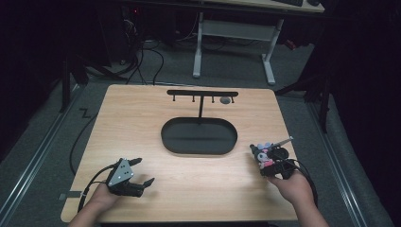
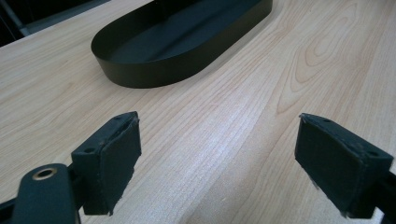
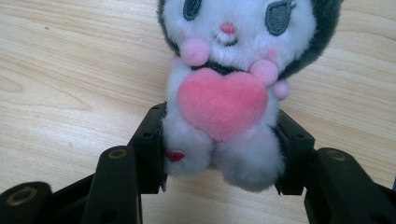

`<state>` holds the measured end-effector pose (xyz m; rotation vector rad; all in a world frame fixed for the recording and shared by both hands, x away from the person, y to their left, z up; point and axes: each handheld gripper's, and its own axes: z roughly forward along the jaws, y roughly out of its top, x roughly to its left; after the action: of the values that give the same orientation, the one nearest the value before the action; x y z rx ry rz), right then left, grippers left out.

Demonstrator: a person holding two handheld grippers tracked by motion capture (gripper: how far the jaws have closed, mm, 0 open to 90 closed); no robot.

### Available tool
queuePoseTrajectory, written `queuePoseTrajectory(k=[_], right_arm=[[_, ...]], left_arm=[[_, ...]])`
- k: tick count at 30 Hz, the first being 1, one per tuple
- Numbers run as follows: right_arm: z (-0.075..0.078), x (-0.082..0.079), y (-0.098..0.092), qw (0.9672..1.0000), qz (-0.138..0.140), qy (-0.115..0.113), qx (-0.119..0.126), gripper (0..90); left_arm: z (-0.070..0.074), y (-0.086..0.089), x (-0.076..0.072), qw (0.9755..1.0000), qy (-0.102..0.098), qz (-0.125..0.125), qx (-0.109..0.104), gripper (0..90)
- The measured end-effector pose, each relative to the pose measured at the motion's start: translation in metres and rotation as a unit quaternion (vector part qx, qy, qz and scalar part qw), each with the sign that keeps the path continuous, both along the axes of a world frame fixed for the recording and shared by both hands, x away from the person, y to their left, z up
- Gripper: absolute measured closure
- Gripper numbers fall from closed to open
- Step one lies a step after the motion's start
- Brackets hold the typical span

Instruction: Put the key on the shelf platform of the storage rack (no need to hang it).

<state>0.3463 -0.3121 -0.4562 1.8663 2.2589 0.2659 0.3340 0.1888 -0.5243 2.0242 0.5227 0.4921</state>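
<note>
A small plush toy, white with a dark hood and a pink heart on its chest, is held by its legs between the jaws of my right gripper. In the high view the plush toy sits at the table's right edge with the right gripper shut on it. My left gripper rests at the front left of the table, open. Its pads stand wide apart over bare wood. A black stand with hooks rises from an oval black tray in the middle.
The wooden table has bare surface around the tray. A small grey object hangs from the stand's right end. A cable trails off the left edge. A desk frame stands behind the table.
</note>
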Motion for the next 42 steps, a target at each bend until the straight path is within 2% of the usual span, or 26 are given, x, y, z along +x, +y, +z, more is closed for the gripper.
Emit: queuePoseTrajectory(k=[3,24,42], right_arm=[[0.001,-0.001,0.004,0.9999,0.006,-0.008,0.005,47.8],[0.009,-0.004,0.031,0.9991,0.037,-0.02,0.009,47.9],[0.021,0.014,0.061,0.9969,0.066,-0.04,0.014,47.9]], left_arm=[[0.0,0.0,0.0,1.0,0.0,0.0,0.0,15.4],[0.0,0.0,0.0,1.0,0.001,0.0,-0.002,15.4],[0.0,0.0,0.0,1.0,-0.001,-0.002,0.0,15.4]])
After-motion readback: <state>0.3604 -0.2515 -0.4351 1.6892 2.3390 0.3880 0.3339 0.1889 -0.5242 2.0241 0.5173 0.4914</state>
